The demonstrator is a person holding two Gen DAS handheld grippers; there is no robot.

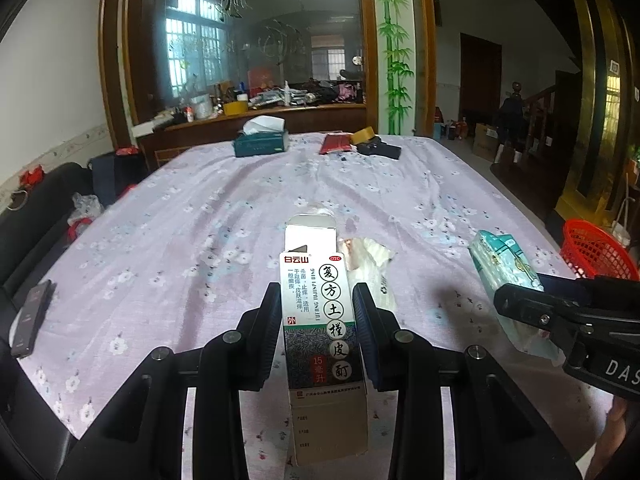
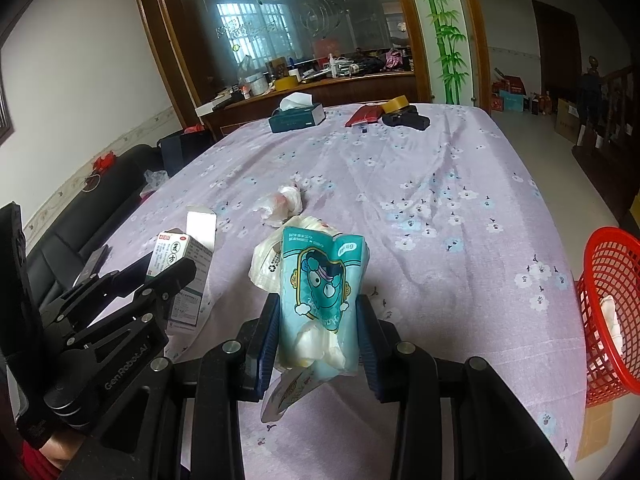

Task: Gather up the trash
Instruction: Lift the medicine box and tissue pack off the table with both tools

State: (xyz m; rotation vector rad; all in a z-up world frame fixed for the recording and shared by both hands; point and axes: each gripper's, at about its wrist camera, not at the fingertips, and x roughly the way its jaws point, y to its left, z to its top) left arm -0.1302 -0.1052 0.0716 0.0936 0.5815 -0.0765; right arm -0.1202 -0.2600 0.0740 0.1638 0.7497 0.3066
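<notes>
Right, your left tool (image 1: 316, 320) is clamped on a medicine box (image 1: 320, 332), both pads pressed flat against its long sides, the box standing upright with its top flap open. Over in the right wrist view that same box (image 2: 180, 276) sits off to the left, held in your left tool (image 2: 160, 280) above the counter (image 2: 460, 240) with its lilac flowered cloth.

Your right tool (image 2: 318, 332) has a teal tissue pack (image 2: 322, 292) squeezed between its pads, white tissue bulging out of the lower end. From the left wrist view you see that pack (image 1: 508, 264) poking out past your right tool (image 1: 520, 304) on the right side.

Just behind the pack, a crumpled white plastic bag (image 2: 266, 260) lies on the cloth, and further back a small wad of tissue (image 2: 280, 204) rests on its own. The red basket (image 2: 612, 308) stands at the counter's right edge with something white inside.

At the far end you've got a tissue box (image 2: 296, 118), a red packet (image 2: 362, 116), a roll of tape (image 2: 396, 103) and a dark case (image 2: 406, 121). A phone (image 1: 32, 320) lies near the left edge.
</notes>
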